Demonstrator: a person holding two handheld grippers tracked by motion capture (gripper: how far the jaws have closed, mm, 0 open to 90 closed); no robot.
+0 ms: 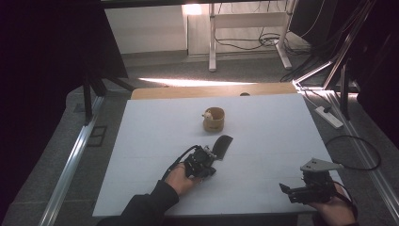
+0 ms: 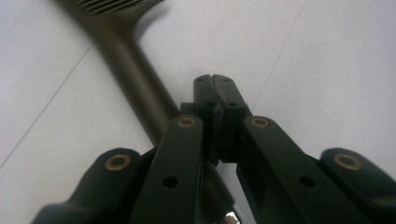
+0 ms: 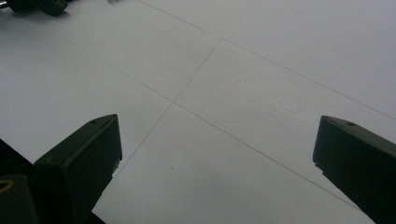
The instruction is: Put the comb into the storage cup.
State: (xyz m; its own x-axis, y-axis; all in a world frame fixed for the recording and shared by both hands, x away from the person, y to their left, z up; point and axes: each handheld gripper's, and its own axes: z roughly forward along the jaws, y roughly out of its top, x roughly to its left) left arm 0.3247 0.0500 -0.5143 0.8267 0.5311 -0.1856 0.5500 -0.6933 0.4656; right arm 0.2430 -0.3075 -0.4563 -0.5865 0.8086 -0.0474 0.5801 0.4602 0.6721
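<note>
Seen from above: white table [image 1: 273, 136] with a small round wooden cup [image 1: 214, 120] past its middle, something pale resting at the cup's rim

Just on the near side of the cup, lying flat on the table: a dark slotted spatula [image 1: 222, 145], blade end nearer the cup, handle running back toward the person

At the handle end of the spatula, further from the cup than the blade: left gripper [image 1: 211, 155], held in a dark-sleeved hand, pointing toward the cup

In the left gripper view: left gripper [image 2: 215, 93] with jaws pressed together, tip against tip, nothing showing between the tips; spatula [image 2: 135, 79] handle passing close beside and beneath the left-hand jaw, slotted blade blurred at the top edge. Hard to tell whether any part of the handle is caught lower down, out of sight

Well to the right of the cup and nearer the person, close to the table's near edge: right gripper [image 1: 285, 188], resting low, jaws wide apart. In the right gripper view: right gripper [image 3: 217, 154] jaws spread over bare table, holding nothing

Likely step in hand: getting hold of the spatula by its handle, not yet clearly done

Likely needed next: parting the left jaws, setting them astride the handle, squeezing firmly, then lifting; care called for, since a thin rounded handle lying flat can roll or slide out of the pinch
</note>
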